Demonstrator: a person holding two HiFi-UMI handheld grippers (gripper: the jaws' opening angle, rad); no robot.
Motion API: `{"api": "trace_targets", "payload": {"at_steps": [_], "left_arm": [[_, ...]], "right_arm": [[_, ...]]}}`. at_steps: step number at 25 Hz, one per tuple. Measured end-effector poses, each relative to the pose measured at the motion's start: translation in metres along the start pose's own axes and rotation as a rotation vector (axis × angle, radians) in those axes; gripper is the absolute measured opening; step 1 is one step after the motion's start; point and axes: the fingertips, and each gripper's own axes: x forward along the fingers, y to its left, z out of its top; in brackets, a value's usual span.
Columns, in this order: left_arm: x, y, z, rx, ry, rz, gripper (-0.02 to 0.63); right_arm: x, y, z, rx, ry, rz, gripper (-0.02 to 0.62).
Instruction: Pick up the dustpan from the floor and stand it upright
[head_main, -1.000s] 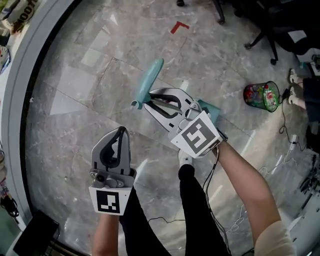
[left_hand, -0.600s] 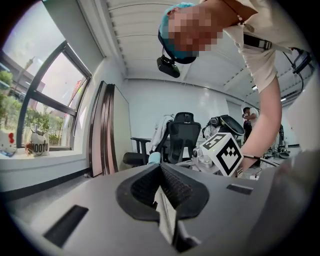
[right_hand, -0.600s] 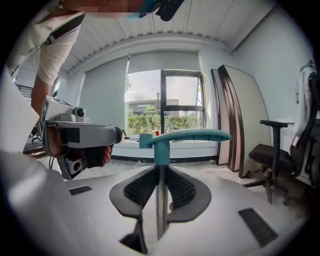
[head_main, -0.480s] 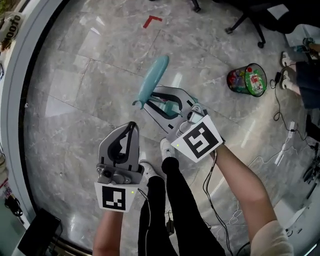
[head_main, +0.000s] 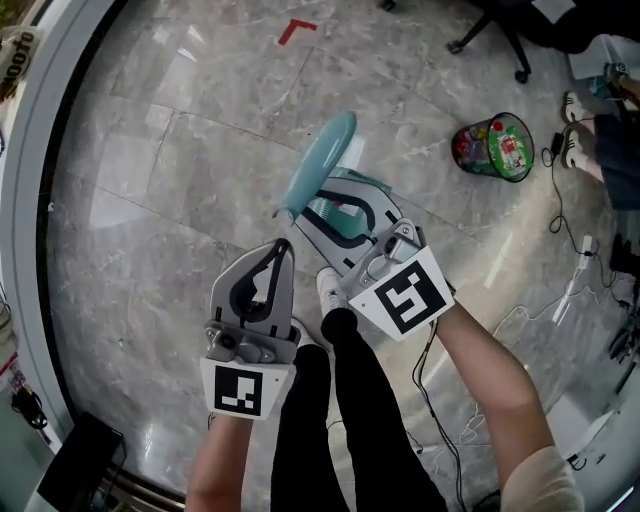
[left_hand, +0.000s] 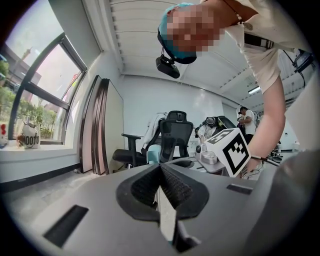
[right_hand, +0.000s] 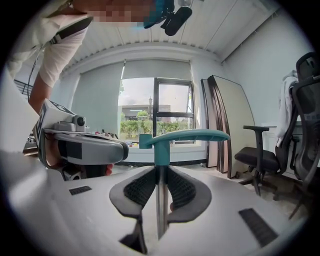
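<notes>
Right gripper (right_hand: 161, 186) first: its jaws are clamped on the dustpan (head_main: 318, 162), black pads squeezing the thin silver shaft (right_hand: 160, 202) from both sides. Just past the fingertips the shaft runs into a teal collar. The rounded teal handle (right_hand: 186, 136) sits crosswise on top, one end short and squared, the other long and tapering.

From the head view, the right gripper (head_main: 325, 200) has it up over the grey marble floor (head_main: 180, 170), with the handle poking out beyond the jaws. The pan end is tucked under the gripper and I can't make it out.

The left gripper (head_main: 281, 250) hangs just beside the right gripper, on its left. Its jaws are pressed together with nothing between them.

Well off to the right gripper's right and further ahead, a black mesh bin (head_main: 527, 150) sits on the floor, stuffed with red and green wrappers (head_main: 495, 148). In the right gripper's own view, a black office chair (right_hand: 257, 155) stands off to its right.
</notes>
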Motion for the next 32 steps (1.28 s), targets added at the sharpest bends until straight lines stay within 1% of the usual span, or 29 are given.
{"api": "trace_targets", "payload": {"at_steps": [3, 8, 11, 14, 15, 17, 18, 19, 21, 23, 24, 25, 26, 27, 29, 30, 32], "left_arm": [[0.005, -0.002, 0.0, 0.012, -0.007, -0.004, 0.011], [0.009, -0.012, 0.005, 0.04, -0.019, -0.02, 0.011], [0.008, -0.011, 0.011, 0.049, -0.03, -0.023, 0.011], [0.003, -0.009, 0.017, 0.028, -0.035, -0.01, 0.011], [0.001, -0.009, 0.019, 0.023, -0.032, -0.007, 0.011], [-0.005, -0.009, 0.021, 0.024, -0.018, -0.01, 0.011], [-0.008, -0.008, 0.022, 0.033, -0.007, -0.015, 0.011], [-0.012, -0.008, 0.024, 0.045, 0.001, -0.02, 0.011], [-0.02, -0.005, 0.031, 0.062, 0.001, -0.023, 0.011], [-0.034, -0.003, 0.04, 0.057, -0.001, -0.016, 0.011], [-0.043, -0.001, 0.047, 0.05, -0.001, -0.009, 0.011], [-0.051, 0.001, 0.058, 0.045, -0.007, -0.001, 0.011], [-0.056, 0.001, 0.072, 0.042, -0.026, 0.009, 0.011], [-0.058, 0.0, 0.09, 0.037, -0.053, 0.021, 0.011], [-0.066, -0.007, 0.131, 0.015, -0.106, 0.041, 0.011], [-0.074, -0.015, 0.152, 0.006, -0.118, 0.04, 0.011], [-0.094, -0.042, 0.191, 0.004, -0.118, -0.003, 0.011]], "right_arm": [[0.001, -0.001, 0.002, 0.019, -0.02, -0.008, 0.089], [0.002, 0.001, 0.006, 0.011, -0.03, 0.021, 0.091], [0.003, 0.0, 0.01, 0.027, -0.043, 0.02, 0.091], [0.001, -0.002, 0.005, 0.046, -0.005, 0.009, 0.094], [0.0, -0.002, 0.003, 0.062, 0.012, 0.003, 0.099], [-0.003, 0.001, 0.0, 0.098, 0.035, -0.008, 0.136], [-0.004, 0.003, -0.001, 0.107, 0.041, -0.013, 0.171], [-0.007, 0.003, 0.0, 0.108, 0.041, -0.021, 0.178], [-0.017, -0.002, 0.007, 0.079, 0.012, -0.068, 0.176], [-0.032, -0.002, 0.022, 0.051, -0.023, -0.125, 0.173], [-0.04, 0.003, 0.029, 0.068, -0.023, -0.147, 0.125], [-0.048, 0.009, 0.037, 0.102, -0.017, -0.167, 0.031], [-0.056, 0.014, 0.048, 0.135, -0.016, -0.183, 0.017], [-0.064, 0.018, 0.064, 0.153, -0.024, -0.196, 0.017], [-0.084, 0.03, 0.104, 0.154, -0.057, -0.214, 0.017], [-0.097, 0.04, 0.127, 0.152, -0.077, -0.22, 0.017], [-0.131, 0.063, 0.171, 0.165, -0.12, -0.237, 0.017]]}}
